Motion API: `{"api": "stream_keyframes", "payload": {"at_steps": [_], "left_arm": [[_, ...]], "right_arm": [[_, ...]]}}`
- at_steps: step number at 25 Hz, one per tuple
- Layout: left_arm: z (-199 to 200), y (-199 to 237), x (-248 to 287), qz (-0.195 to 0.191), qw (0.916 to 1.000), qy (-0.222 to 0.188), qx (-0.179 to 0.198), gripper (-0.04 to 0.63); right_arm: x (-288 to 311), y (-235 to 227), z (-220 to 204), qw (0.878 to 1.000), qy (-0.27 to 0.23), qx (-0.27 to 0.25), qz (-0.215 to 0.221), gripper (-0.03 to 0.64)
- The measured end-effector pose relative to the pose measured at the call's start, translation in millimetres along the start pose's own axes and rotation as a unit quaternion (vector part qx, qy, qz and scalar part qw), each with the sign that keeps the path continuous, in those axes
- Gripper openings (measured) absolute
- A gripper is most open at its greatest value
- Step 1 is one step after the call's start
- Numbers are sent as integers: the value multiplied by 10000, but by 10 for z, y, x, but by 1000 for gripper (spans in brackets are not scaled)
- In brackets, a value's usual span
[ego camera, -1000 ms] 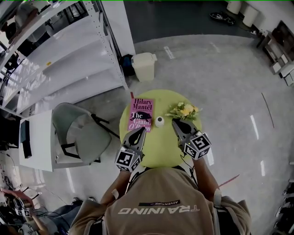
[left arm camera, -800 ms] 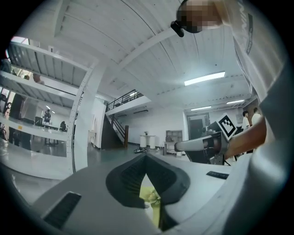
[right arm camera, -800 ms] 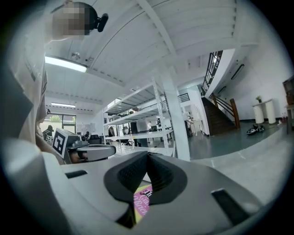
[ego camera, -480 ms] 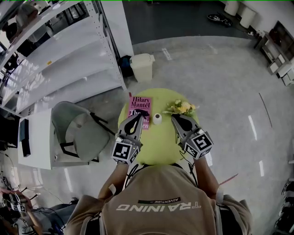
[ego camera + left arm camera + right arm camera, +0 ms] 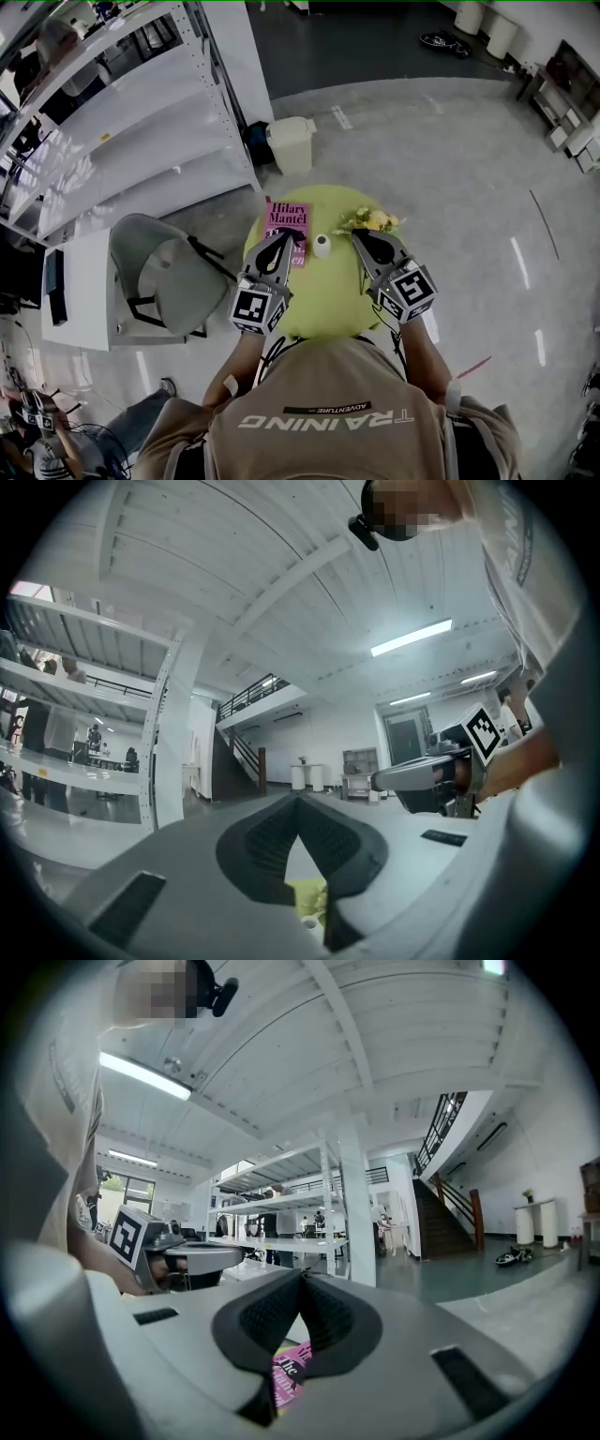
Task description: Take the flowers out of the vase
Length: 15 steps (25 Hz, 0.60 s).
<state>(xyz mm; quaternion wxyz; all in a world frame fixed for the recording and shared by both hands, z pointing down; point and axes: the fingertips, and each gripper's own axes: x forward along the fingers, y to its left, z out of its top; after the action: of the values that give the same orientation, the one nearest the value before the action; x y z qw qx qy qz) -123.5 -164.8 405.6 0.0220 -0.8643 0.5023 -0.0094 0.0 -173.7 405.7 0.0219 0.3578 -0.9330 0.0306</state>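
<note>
- Your left gripper [image 5: 286, 240] is nearest to you and points level over the near part of the round green table [image 5: 328, 314]. In the left gripper view its two jaws meet at the tips, with nothing between them.
- Your right gripper [image 5: 361, 240] is held in the same way on the other side. Its jaws are also pressed together and hold nothing; below them you see only a piece of the pink book.
- Just beyond both tips stands the small white vase [image 5: 322, 246], about in the middle of the table. Its mouth looks open and free, though it is small in the head view.
- The flowers [image 5: 371, 221], yellow with green leaves, are to the right of the vase and a little farther. They seem to lie on the table near it, not in it; I cannot tell if a stem touches it.
- The pink book [image 5: 285, 223] lies flat to the left of the vase, at the far left edge.
- My judgement: the taking out looks already done, and no grip is in hand.
- If you find a stem in the vase, first open the right claw, because it is nearer to the flowers. Then grasp the stems low and lift straight up, so that the light vase does not tip.
- Farther away are a grey chair [image 5: 164, 272], a pale bin [image 5: 293, 142] and white shelves [image 5: 122, 122].
</note>
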Motion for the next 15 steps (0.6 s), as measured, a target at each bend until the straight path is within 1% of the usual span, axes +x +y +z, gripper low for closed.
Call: {"api": "stream_keyframes", "payload": {"at_steps": [4, 15], "left_arm": [[24, 15, 1, 18, 10000, -38, 40, 2], [-73, 78, -48, 93, 9999, -1, -75, 2]], "right_arm": [[-6, 7, 2, 10000, -44, 1, 29, 2], [4, 28, -11, 9999, -123, -37, -28, 2]]}}
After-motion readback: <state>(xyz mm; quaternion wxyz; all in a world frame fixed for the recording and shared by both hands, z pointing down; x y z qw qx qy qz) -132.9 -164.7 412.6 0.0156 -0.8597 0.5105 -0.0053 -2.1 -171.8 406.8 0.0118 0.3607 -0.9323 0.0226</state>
